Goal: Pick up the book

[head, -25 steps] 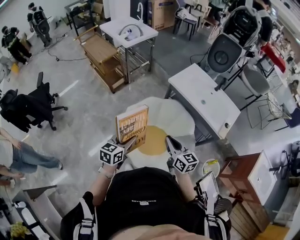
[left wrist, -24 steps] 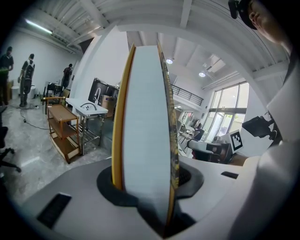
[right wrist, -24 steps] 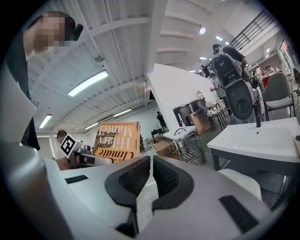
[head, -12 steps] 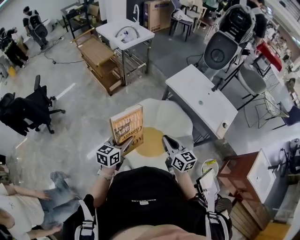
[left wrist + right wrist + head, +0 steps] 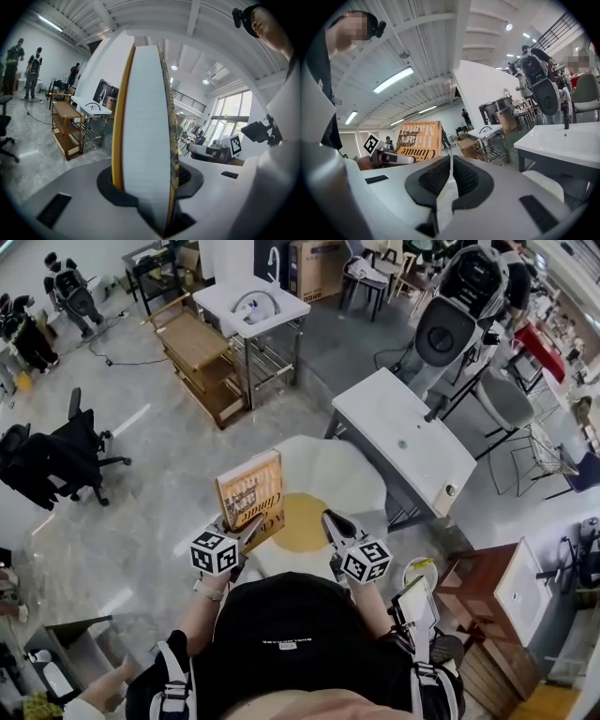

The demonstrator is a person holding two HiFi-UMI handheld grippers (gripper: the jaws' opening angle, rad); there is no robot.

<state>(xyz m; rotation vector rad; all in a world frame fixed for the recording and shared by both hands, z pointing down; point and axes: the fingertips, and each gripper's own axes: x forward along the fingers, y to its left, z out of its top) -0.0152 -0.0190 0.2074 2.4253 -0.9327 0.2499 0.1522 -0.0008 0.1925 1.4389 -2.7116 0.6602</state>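
Above the round white table (image 5: 347,474) with its yellow centre, the left gripper (image 5: 145,185) is clamping the thick orange-covered book (image 5: 144,117) by its lower edge. Its black ribbed pads (image 5: 184,176) are pressing on both covers, with the pale, finely lined page block standing upright between them. Beside it, the right gripper (image 5: 451,174) is hovering with its textured black jaws drawn almost together, gripping nothing and staying clear of the book's cream-lettered front.
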